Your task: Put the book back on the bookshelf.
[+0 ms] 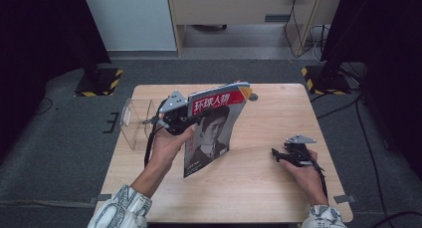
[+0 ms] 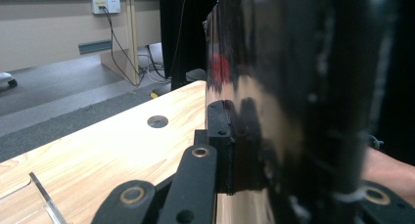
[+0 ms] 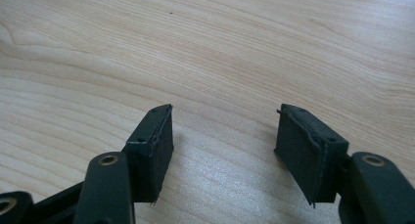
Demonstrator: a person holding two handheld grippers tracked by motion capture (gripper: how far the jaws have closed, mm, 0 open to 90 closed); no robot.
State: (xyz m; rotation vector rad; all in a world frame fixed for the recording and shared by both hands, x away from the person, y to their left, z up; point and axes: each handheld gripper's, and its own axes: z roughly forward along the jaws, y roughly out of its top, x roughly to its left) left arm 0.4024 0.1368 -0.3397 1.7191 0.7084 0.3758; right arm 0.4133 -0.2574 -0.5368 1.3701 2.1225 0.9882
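Note:
A magazine (image 1: 214, 133) with a red title bar and a portrait on its cover stands tilted above the middle of the wooden table (image 1: 259, 188). My left gripper (image 1: 191, 113) is shut on its upper left edge. In the left gripper view the glossy dark cover (image 2: 293, 87) runs up between the jaws, and one pad (image 2: 220, 141) presses against it. My right gripper (image 1: 278, 154) rests low on the table at the right, open, and its jaws (image 3: 222, 145) stand apart over bare wood with nothing between them.
A clear acrylic stand (image 1: 134, 121) sits at the table's left edge, just left of my left hand; its corner (image 2: 39, 194) shows close by. A round hole (image 1: 254, 96) lies near the table's far edge. Black posts with striped bases stand beyond the table.

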